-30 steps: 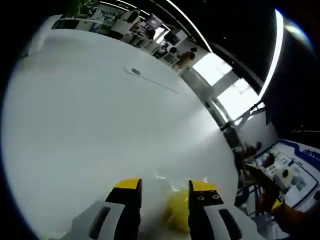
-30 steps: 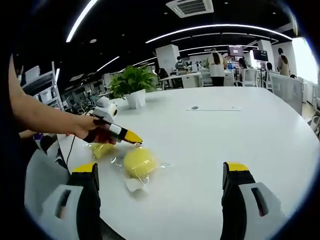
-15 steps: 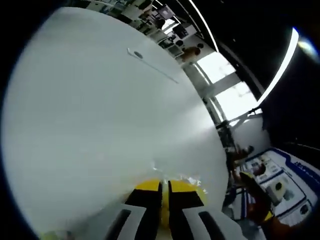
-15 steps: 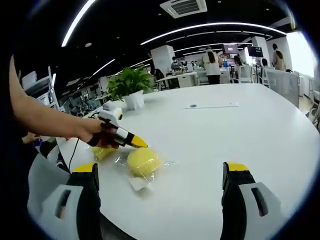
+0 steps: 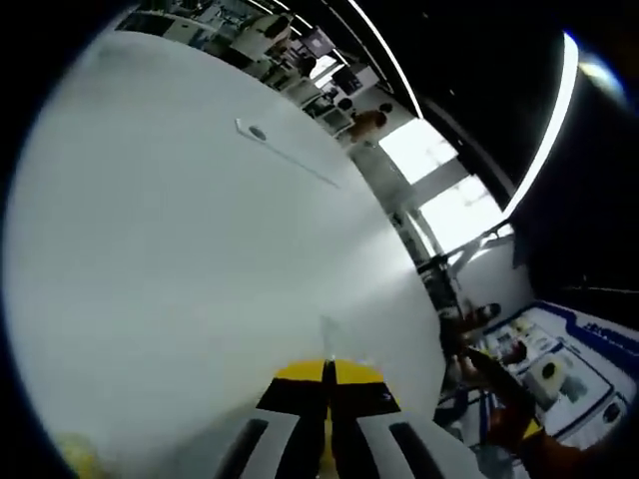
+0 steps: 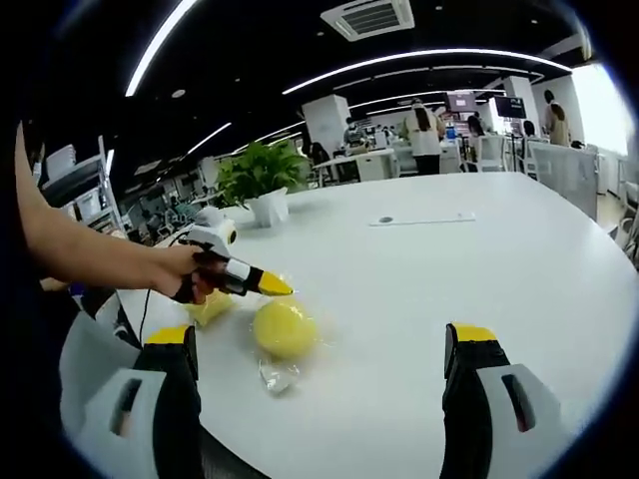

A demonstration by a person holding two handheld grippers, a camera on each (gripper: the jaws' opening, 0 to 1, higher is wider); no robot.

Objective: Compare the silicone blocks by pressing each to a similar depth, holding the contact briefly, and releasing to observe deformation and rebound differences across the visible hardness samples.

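Left gripper — jaws together — just above yellow silicone block.

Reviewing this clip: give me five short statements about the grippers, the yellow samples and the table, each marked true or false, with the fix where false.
1. The left gripper has its jaws closed together. True.
2. The right gripper is clamped on the round yellow sample. False: its jaws stand wide apart with nothing between them; the sample lies ahead on the table.
3. The round yellow sample sits in clear plastic wrap on the white table. True.
4. A potted plant stands on the table beyond the samples. True.
5. The second yellow sample lies at the table's far end, past the plant. False: it lies beside the round sample, under the hand holding the left gripper.
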